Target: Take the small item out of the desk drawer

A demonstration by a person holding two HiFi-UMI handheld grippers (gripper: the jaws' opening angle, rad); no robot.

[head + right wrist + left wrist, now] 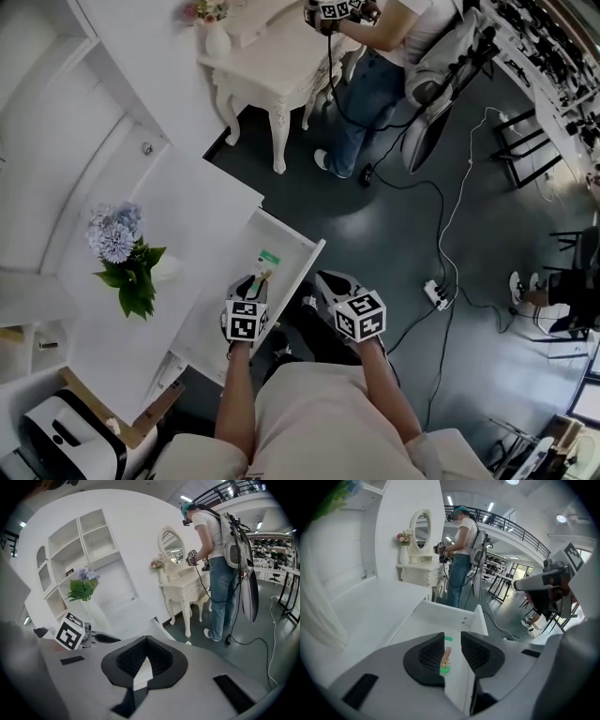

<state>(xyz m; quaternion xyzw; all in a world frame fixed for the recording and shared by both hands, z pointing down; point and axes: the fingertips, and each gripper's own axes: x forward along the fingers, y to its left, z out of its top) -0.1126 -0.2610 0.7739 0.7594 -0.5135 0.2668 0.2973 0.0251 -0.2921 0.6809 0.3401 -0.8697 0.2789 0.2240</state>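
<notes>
Open white desk drawer (307, 265), small green-and-tan item (266, 262) lying inside near front. Left gripper (255, 279) poised over it, jaws slightly apart, item framed in gap, apparently untouched by either pad, though angle is poor. Right gripper (328, 281) just beside drawer's outer edge, jaws pressed together, empty.

Blue-flowered bouquet (118, 251) with green leaves, upright | ornate white dressing table (267, 80) with oval mirror (421, 529); small vase of pink flowers (216, 36) on its top | person in jeans (367, 89) standing at that table | power strip (436, 293) on dark floor (375, 234) | open white wall shelves (89, 538)
</notes>
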